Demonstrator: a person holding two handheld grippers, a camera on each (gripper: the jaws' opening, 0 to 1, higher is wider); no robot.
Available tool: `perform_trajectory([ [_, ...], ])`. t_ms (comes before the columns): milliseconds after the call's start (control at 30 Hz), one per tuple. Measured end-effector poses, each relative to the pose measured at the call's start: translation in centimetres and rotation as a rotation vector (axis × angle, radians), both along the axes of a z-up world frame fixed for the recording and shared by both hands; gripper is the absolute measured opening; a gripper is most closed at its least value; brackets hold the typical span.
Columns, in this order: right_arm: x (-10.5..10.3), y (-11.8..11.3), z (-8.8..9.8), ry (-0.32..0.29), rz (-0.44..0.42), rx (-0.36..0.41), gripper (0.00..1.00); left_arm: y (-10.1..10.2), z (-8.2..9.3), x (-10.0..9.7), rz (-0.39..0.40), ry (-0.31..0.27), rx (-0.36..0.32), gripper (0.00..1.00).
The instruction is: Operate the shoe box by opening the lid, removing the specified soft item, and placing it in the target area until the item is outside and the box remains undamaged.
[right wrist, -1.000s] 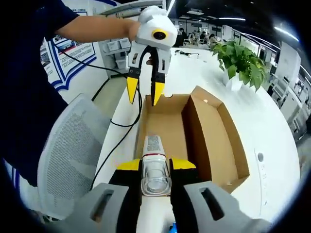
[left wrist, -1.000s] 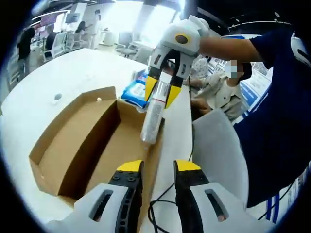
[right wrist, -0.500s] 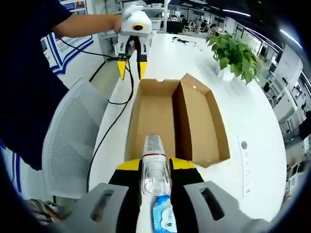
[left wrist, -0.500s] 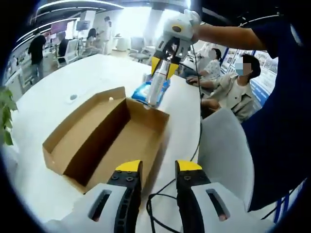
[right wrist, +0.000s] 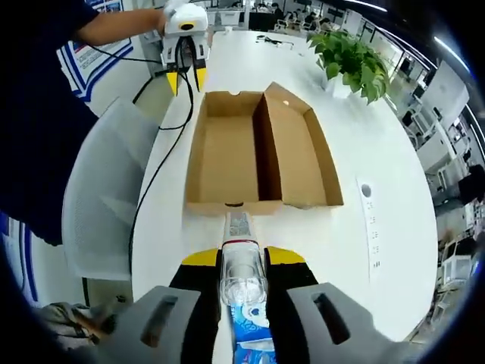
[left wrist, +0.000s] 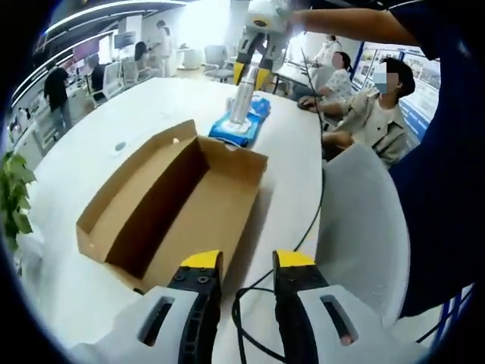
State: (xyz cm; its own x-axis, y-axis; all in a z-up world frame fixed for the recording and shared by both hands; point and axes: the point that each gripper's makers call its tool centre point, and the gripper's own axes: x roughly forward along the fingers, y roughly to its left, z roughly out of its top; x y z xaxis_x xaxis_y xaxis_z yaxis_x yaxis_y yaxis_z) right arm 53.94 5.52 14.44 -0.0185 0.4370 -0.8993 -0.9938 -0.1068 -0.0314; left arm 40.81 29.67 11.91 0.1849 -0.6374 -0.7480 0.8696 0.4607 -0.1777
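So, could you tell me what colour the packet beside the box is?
Blue with white, seen best in the left gripper view: the packet on the table.

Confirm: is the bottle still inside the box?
No. The right gripper holds the bottle outside the open shoe box, above a blue pack.

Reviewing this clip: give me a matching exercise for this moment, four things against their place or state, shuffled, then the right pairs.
Things:
1. shoe box
2. clear bottle
3. blue packet
4. potted plant

Places or states:
A. on the table beyond the box, under the bottle
B. held in the right tool
C. open and empty
D. by the table's far edge, past the box

Pairs: 1-C, 2-B, 3-A, 4-D
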Motion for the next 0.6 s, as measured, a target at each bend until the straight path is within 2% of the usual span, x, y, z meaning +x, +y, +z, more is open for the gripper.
perform_trajectory([
  [267,2.0,-3.0,-1.3,0.004,-0.037,-0.074,0.18,0.2,-0.2,0.0,0.007,0.006,-0.003,0.24],
  [600,4.6,-6.4,-2.9,0.008,-0.081,-0.138,0.18,1.1,-1.3,0.0,0.013,0.026,0.031,0.25],
])
